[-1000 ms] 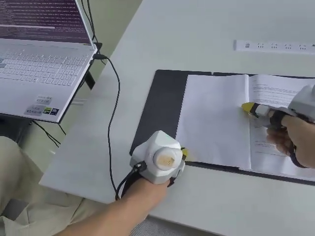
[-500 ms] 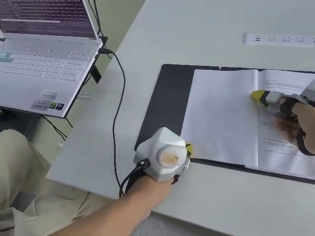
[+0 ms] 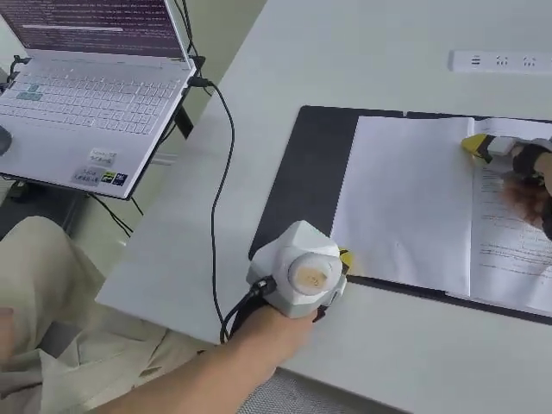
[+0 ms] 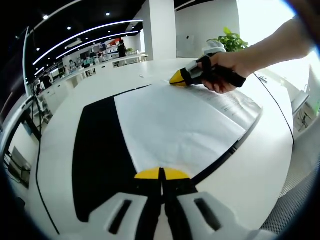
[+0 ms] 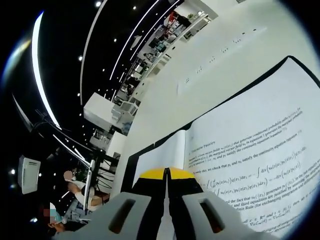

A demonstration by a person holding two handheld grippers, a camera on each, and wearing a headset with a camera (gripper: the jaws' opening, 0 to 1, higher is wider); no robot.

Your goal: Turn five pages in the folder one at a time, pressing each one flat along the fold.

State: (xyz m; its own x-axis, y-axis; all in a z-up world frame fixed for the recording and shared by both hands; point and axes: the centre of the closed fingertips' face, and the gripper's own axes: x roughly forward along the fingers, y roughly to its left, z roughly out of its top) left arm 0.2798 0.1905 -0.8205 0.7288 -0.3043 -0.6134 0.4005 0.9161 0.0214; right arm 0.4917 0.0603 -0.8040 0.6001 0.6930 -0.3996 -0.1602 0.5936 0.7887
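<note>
At the far left a laptop [image 3: 95, 95] is seen open on a stand beside the white table [image 3: 259, 78], and a black cable [image 3: 216, 207] is draped from it across the table's edge. Next, the left gripper [image 3: 345, 259] is held low at the near edge of the folder [image 3: 302, 172]. Its jaws are pressed together with nothing seen between them, the yellow tips [image 4: 161, 173] set at the near edge of the blank page [image 3: 405, 198]. The folder is laid open flat on the table, its black cover exposed left of that page. At the far end of the fold the right gripper [image 3: 474, 144] is placed, its jaws likewise closed on nothing, the tips [image 5: 166, 173] brought down on the crease beside the printed page [image 3: 509, 250]. A power strip [image 3: 500, 60] is seen beyond the folder.
</note>
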